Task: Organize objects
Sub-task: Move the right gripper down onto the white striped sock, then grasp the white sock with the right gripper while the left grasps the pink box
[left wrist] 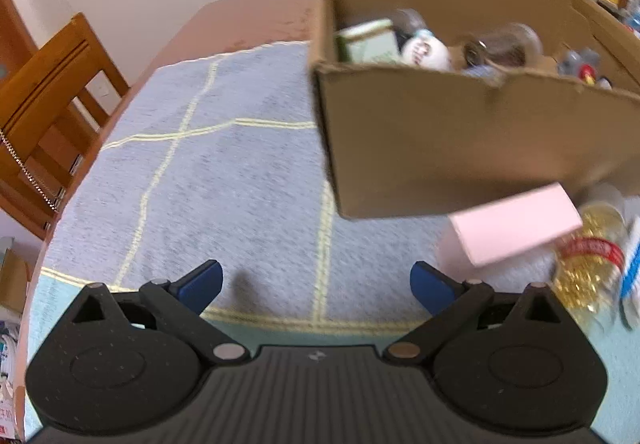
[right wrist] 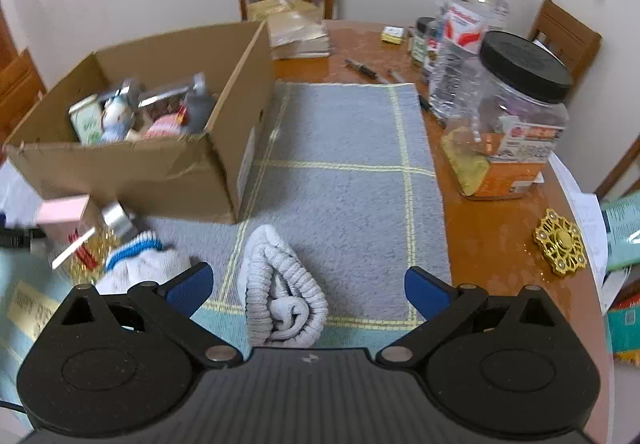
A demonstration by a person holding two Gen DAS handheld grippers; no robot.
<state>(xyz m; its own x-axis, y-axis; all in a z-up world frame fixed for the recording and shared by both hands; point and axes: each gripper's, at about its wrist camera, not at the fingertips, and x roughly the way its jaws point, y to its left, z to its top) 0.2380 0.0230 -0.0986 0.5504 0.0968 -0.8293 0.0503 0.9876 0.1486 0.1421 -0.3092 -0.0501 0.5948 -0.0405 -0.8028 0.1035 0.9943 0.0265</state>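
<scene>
A cardboard box (right wrist: 132,171) holding several small items stands on a grey checked mat (right wrist: 344,147); it also shows in the left wrist view (left wrist: 440,139). My right gripper (right wrist: 308,284) is open, with a rolled grey sock (right wrist: 280,292) lying on the mat between its fingers. Left of it lie a white sock with blue stripes (right wrist: 140,260), a jar of gold bits (right wrist: 88,256) and a pink box (right wrist: 64,209). My left gripper (left wrist: 318,284) is open and empty above the mat; the pink box (left wrist: 516,230) and the jar (left wrist: 588,264) lie to its right.
A big black-lidded plastic jar (right wrist: 508,123), a water bottle (right wrist: 468,31), small jars, pens (right wrist: 366,69) and a gold spinner (right wrist: 560,246) are on the wooden table at the right. Papers (right wrist: 298,31) lie behind the box. Wooden chairs (left wrist: 44,99) surround the table.
</scene>
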